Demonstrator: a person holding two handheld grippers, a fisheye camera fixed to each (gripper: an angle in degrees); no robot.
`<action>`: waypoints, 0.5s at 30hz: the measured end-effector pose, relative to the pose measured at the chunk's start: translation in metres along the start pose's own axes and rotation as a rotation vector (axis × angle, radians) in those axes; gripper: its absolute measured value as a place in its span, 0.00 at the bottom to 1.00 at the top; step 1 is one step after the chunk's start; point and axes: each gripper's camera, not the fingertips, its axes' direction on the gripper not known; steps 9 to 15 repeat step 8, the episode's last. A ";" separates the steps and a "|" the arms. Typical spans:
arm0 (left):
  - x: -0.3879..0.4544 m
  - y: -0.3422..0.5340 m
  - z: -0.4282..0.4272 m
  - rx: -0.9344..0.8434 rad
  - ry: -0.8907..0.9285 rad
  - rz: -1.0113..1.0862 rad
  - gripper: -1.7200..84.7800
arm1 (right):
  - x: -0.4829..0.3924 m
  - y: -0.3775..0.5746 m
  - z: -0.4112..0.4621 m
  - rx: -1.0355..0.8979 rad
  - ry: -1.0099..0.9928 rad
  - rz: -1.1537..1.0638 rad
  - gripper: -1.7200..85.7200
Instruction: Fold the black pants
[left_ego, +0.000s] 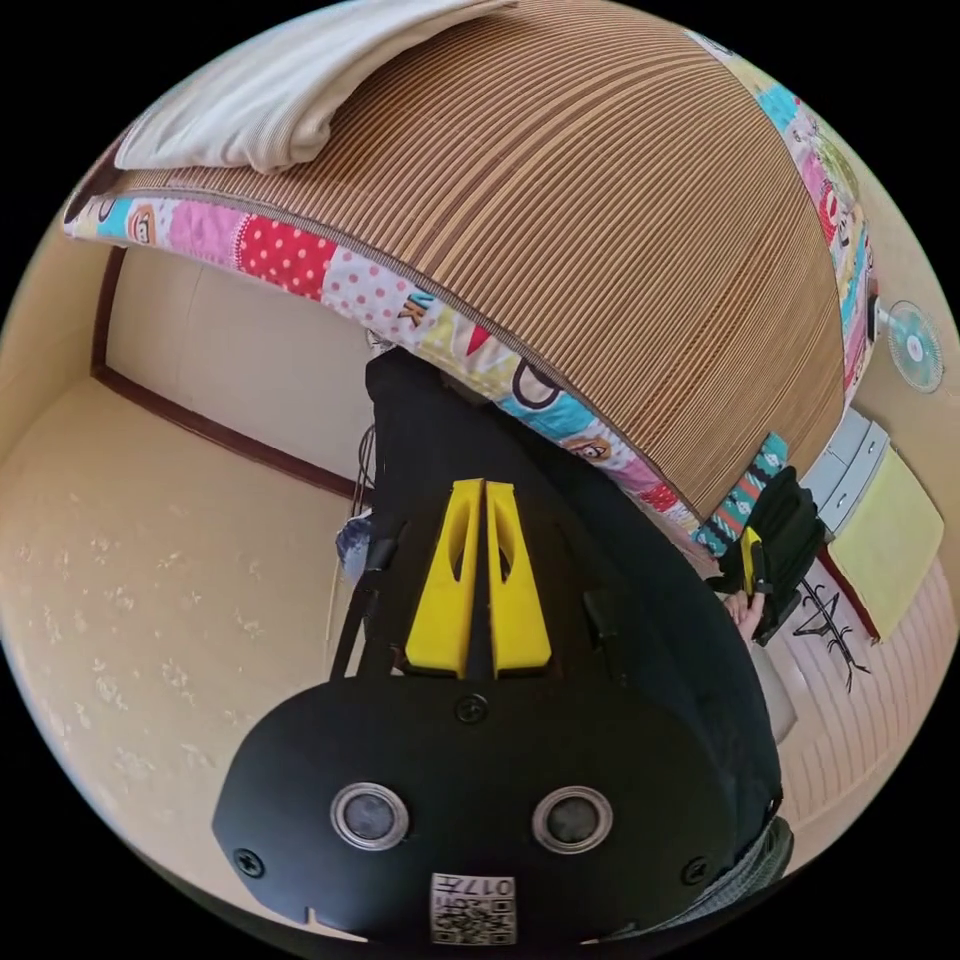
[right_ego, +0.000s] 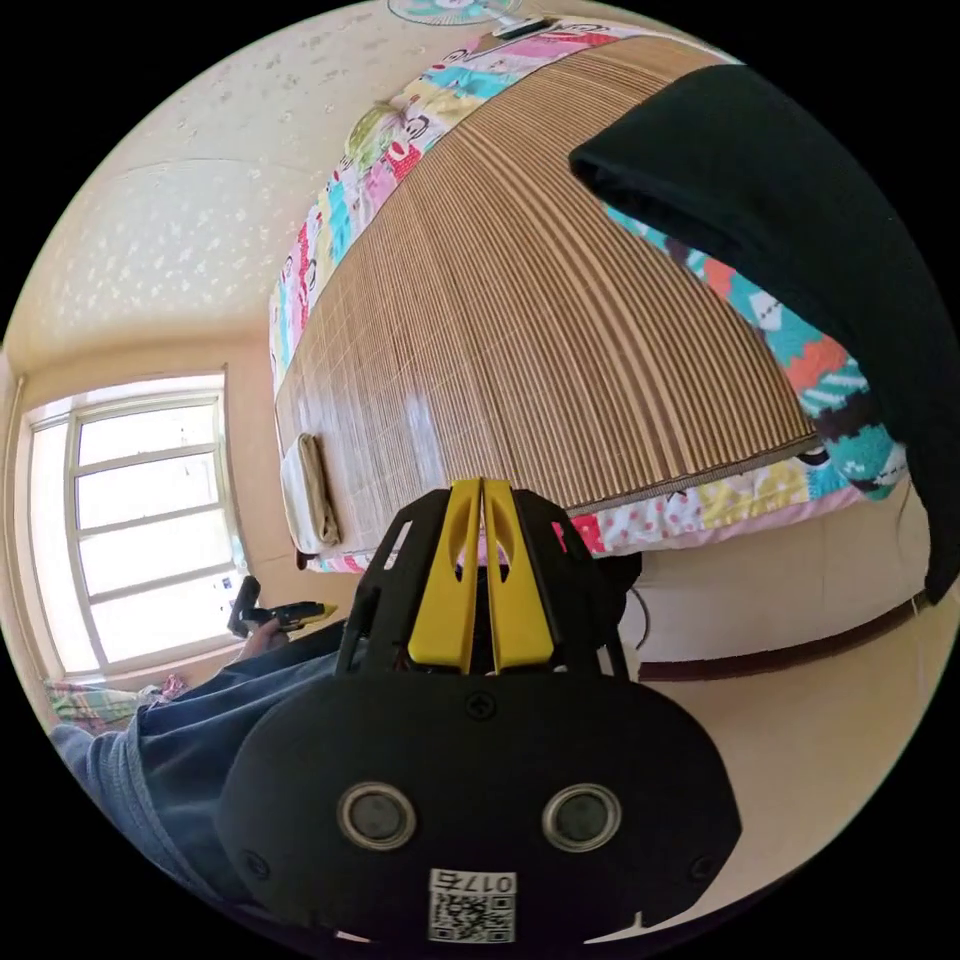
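The black pants (left_ego: 640, 600) are a dark mass behind my left gripper (left_ego: 485, 487) and cross the bed's patterned edge. My left gripper's yellow jaws are pressed together in front of the cloth, and no pinch on it shows. In the right gripper view the black pants (right_ego: 800, 220) drape from the striped mat over the bed's edge at the upper right, apart from my right gripper (right_ego: 480, 487), whose jaws are together over the mat. A hand holds the right gripper (left_ego: 750, 560) at the far right. The left gripper (right_ego: 300, 608) is small near the window.
A brown striped mat (left_ego: 650, 220) covers the bed, with a colourful patterned sheet (left_ego: 290, 255) along its edge. A folded cream cloth (left_ego: 270, 100) lies on the mat. A fan (left_ego: 915, 348) and white drawers (left_ego: 850, 460) stand by the wall. The person's blue jeans (right_ego: 170, 740) are at the lower left.
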 end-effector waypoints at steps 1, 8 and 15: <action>0.002 -0.001 0.001 -0.007 -0.001 0.009 0.01 | -0.003 -0.010 0.008 -0.038 -0.011 -0.008 0.02; 0.000 -0.032 -0.004 -0.123 -0.167 0.099 0.01 | 0.049 -0.035 0.029 -0.066 -0.207 0.322 0.02; 0.000 -0.032 -0.004 -0.123 -0.167 0.099 0.01 | 0.049 -0.035 0.029 -0.066 -0.207 0.322 0.02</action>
